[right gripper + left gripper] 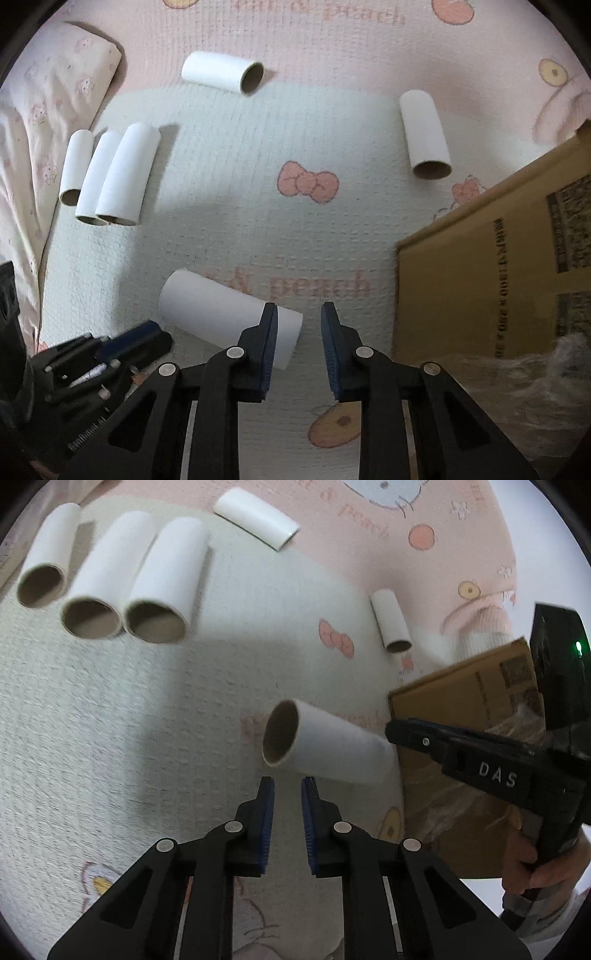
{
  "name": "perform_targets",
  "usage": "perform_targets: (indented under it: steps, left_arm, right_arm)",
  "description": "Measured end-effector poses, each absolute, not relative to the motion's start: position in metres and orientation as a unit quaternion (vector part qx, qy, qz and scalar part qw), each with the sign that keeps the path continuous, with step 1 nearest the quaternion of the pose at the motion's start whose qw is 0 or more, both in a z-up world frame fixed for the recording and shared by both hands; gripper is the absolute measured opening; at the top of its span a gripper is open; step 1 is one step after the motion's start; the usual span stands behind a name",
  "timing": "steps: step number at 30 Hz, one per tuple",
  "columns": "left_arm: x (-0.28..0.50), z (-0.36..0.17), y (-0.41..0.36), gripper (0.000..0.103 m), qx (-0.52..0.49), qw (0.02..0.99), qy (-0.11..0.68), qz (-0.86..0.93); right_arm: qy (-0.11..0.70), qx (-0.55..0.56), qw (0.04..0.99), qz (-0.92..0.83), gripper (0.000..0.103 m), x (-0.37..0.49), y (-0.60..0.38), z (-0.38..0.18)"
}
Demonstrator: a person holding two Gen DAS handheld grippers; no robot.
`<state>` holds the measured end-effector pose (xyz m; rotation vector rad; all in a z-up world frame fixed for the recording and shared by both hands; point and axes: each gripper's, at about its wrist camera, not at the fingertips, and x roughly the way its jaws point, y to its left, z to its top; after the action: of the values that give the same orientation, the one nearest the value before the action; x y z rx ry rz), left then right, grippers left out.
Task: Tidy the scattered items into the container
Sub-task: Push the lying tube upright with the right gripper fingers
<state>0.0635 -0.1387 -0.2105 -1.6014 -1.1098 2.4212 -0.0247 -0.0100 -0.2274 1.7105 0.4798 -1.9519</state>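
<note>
Left tongs (pixel 287 786): black plastic linkage arms, four round silver pivot pins, blue ribbed pads (pixel 268 823) on the inner finger faces. Right tongs (pixel 299 314): same build, black arms, silver pins, blue ribbed pads (pixel 271 347). From the left wrist view the right unit's black body shows raised white letters "DAS", one small silver screw, a green LED on its upper block. Bare-skinned right hand (pixel 535 867) on the handle, light grey sleeve cuff (pixel 535 908) below.
</note>
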Motion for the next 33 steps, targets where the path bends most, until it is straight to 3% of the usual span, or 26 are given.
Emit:
perform_targets:
  steps: [15, 29, 33]
  left_arm:
    - [0.028, -0.214, -0.144, 0.017, -0.507, 0.034, -0.354, 0.785]
    - [0.027, -0.224, -0.156, 0.019, -0.502, 0.032, -0.418, 0.757]
    - [0.026, -0.221, -0.16, 0.019, -0.495, 0.035, -0.43, 0.754]
  right_arm:
    - [0.224, 0.621, 0.23, -0.715, 0.021, -0.034, -0.016, -0.243]
    - [0.094, 0.649, 0.273, -0.704, 0.022, -0.045, -0.003, -0.236]
    - [0.101, 0.645, 0.27, -0.708, 0.032, -0.043, -0.006, -0.234]
